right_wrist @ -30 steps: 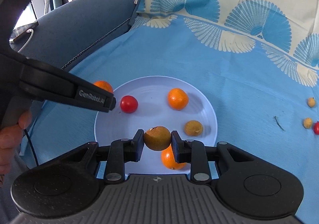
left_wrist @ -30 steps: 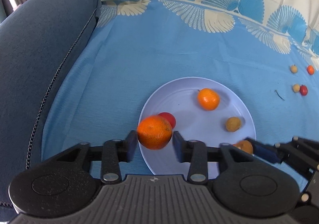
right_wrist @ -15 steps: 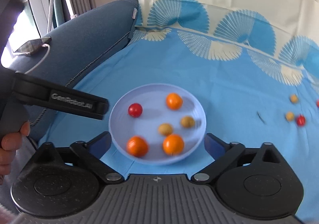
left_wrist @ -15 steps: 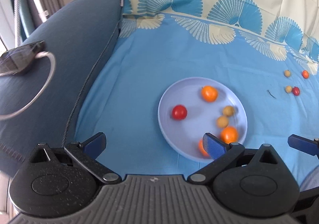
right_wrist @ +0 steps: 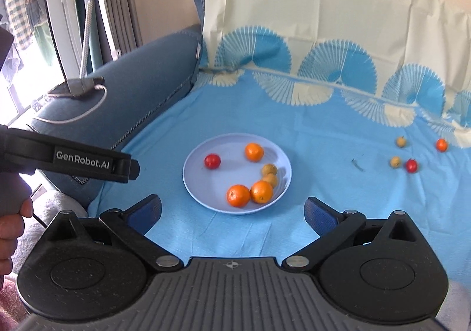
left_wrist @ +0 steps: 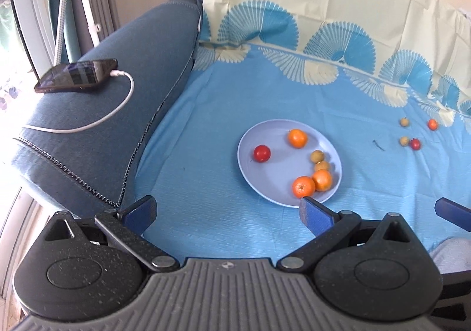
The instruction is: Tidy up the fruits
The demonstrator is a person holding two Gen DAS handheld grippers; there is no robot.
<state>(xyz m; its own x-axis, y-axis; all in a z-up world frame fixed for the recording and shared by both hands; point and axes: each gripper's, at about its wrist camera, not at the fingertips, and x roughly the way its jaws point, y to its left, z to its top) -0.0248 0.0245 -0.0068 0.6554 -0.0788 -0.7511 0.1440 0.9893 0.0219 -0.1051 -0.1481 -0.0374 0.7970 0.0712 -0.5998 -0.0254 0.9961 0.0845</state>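
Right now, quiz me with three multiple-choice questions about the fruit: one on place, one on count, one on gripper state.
1. Where is the phone? A on the sofa arm B on the plate C on the cloth
2. How many fruits are on the plate? A four B six C nine
3. The right gripper is: A shut on an orange B open, holding nothing C shut, holding nothing

Key: 1 A, it lies on the blue sofa arm. 2 B, three oranges, one red, two brownish. 3 B, fingers spread, nothing between.

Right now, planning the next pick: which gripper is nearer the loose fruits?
Right. The right gripper is left of the loose fruits; the left gripper farther left, past the plate. Both have just been opening, empty.
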